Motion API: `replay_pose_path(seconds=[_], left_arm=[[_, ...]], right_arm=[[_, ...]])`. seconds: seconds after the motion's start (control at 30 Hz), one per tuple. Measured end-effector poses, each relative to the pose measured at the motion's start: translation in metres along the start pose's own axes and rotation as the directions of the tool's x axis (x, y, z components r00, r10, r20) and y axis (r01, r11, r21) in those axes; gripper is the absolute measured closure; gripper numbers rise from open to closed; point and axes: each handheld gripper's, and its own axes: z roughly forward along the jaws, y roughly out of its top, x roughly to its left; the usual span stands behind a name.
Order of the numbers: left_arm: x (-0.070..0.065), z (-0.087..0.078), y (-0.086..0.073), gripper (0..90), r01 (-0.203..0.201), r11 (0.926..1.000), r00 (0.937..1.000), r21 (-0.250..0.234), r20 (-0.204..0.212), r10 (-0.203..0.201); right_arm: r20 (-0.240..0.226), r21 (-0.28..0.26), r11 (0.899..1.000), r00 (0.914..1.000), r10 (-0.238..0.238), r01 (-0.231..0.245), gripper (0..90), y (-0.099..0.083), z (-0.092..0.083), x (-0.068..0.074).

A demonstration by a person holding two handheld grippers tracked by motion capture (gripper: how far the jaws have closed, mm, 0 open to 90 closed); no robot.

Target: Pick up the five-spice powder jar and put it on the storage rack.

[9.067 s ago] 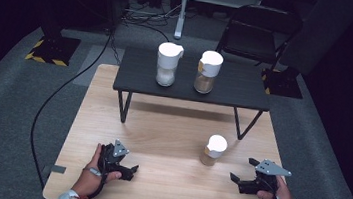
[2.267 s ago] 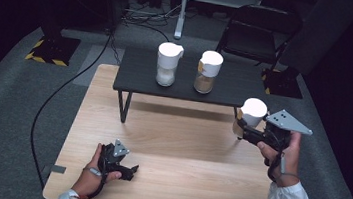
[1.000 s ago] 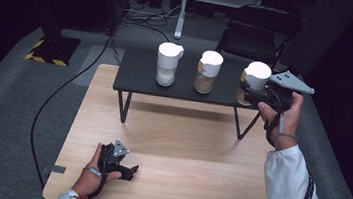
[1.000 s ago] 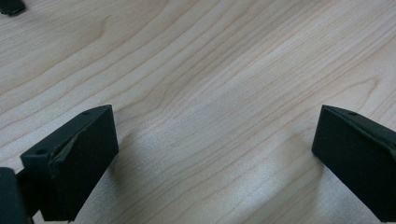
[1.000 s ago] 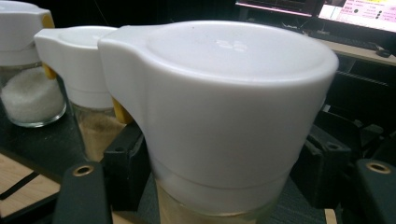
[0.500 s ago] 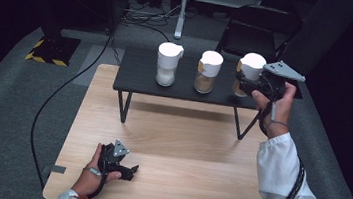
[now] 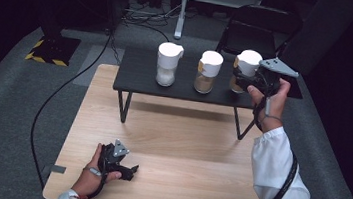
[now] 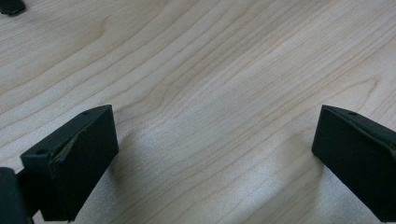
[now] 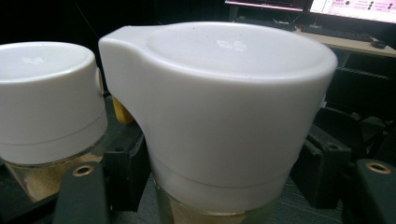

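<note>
The right gripper point(image 7: 243, 81) is clenched on a jar point(image 7: 246, 70) with a white lid, at the right end of the small black table point(image 7: 140, 72). In the right gripper view the two black jaws press on the glass body of the jar point(image 9: 219, 121) from both sides, just under the lid. From the high view I cannot tell if the bottom of the jar already rests on the black table or hangs a little above it.

Two more jars stand on this table: a middle jar point(image 7: 208, 72) just to the left of the held one, and a left jar point(image 7: 168, 64) farther left. In the right gripper view the middle jar point(image 9: 46, 100) is very near the held jar, with only a thin gap between the lids.

The first risk, in my judgement, is this small gap. If the hand drifts to the left while it lets go, the held jar can knock the middle jar and push it or tip it. The second risk is the edge: the jar is close to the right end of the black table, so a release too far right could leave it partly off the top, and it may fall. A release while the jar is tilted or not yet down could also make it rock.

The left gripper point(image 7: 118, 160) lies on the near left part of the wooden table point(image 7: 199, 147), held by the left hand. Its jaws stand wide apart over bare wood, grasping nothing, so it brings no danger here.
</note>
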Motion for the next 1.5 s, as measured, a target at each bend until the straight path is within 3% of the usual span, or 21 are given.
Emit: replay_pose_path(seconds=[0.57,0.93,1.5], left_arm=[[0.000,0.000,0.000,0.0,0.000,1.0000,1.0000,0.000,0.000,0.000],[0.000,0.000,0.000,0.0,0.000,1.0000,1.0000,0.000,0.000,0.000],[0.000,0.000,0.000,0.0,0.000,1.0000,1.0000,0.000,0.000,0.000]], right_arm=[[0.044,0.024,0.999,0.9987,0.027,-0.028,29.8,-0.007,0.015,0.000],[0.041,0.038,0.998,0.9983,0.042,-0.043,29.7,-0.011,0.016,-0.002],[0.021,0.006,0.997,0.9969,0.076,-0.076,28.6,-0.023,0.015,-0.009]])
